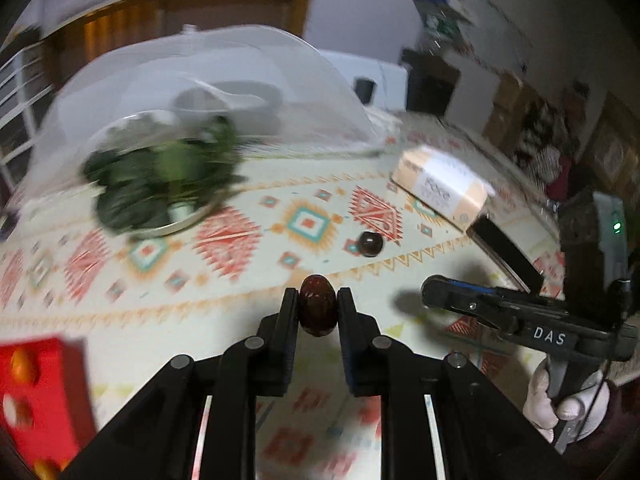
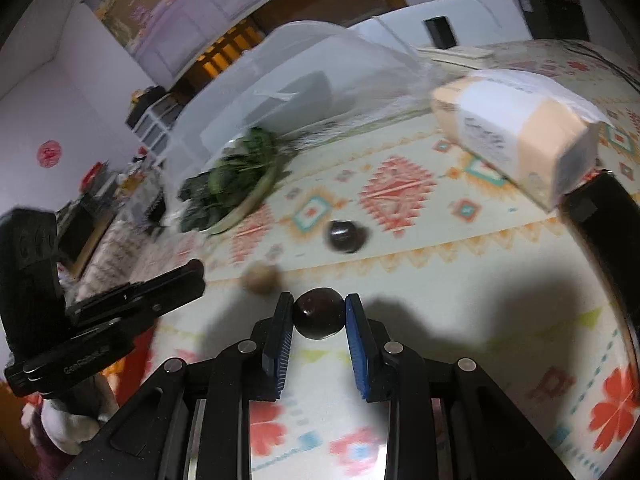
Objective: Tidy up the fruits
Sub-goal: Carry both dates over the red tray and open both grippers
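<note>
Dark, glossy fruit sits in both claws. The left claw (image 1: 318,300) is clamped on an oval reddish-brown fruit (image 1: 317,306) at the lower centre of its view, lifted clear of the patterned bench (image 1: 240,320). The right claw (image 2: 319,306) is clamped on a rounder dark fruit (image 2: 319,313), low centre of its own view. A third dark fruit (image 2: 345,235) lies loose on the bench just above that, with a pale round one (image 2: 261,277) to its left, blurred. A plate of greens (image 1: 160,184) sits upper left, a pale carton (image 1: 442,186) upper right, and a red box (image 1: 36,392) at the lower-left edge.

Both fruits are pinched only near the fingertips; being smooth and rounded, either could squirt out if swung fast or tilted, then roll off the bench. The claws hang close together, so crossing paths risks a knock.
</note>
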A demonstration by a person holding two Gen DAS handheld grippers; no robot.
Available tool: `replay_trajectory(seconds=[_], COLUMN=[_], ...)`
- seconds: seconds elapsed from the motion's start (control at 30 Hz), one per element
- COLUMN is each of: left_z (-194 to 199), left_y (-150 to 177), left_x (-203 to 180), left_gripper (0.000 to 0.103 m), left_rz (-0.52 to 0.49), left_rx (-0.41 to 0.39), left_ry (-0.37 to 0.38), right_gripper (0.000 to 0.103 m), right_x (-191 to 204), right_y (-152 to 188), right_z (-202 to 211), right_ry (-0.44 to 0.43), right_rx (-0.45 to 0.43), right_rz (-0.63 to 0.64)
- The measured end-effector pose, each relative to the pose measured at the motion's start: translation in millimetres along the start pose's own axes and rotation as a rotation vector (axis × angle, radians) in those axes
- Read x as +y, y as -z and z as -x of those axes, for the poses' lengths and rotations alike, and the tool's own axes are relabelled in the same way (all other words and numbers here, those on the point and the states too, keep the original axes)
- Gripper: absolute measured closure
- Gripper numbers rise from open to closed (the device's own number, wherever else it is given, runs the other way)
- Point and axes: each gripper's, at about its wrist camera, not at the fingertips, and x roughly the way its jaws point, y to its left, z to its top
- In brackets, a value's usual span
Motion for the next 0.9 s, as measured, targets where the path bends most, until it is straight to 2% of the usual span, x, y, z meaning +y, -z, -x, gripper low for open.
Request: replay_trajectory(seconds=[0.23,0.5,0.67,0.9], left_z=[87,171,197,200], left_y=[45,122,161,194], left_x=[75,163,199,235], left_gripper=[0.084,0.084,0.084,0.083], left_rz=[0.214,0.404,0.463,0.548], left_rx=[-0.106,-0.183,-0.191,-0.189], left_ry=[-0.061,-0.223,-0.314,-0.304], right_gripper=[0.075,0.075,0.075,0.075], right_x=[78,180,243,294], right_y=[16,52,84,118], right_z=[-4,-43,-76,-118], right_ry=[-0.117,-0.205,-0.241,-0.221], right_rx=[0.047,0.15,0.224,0.298], right_rz=[0.081,0.21,0.292,0.373])
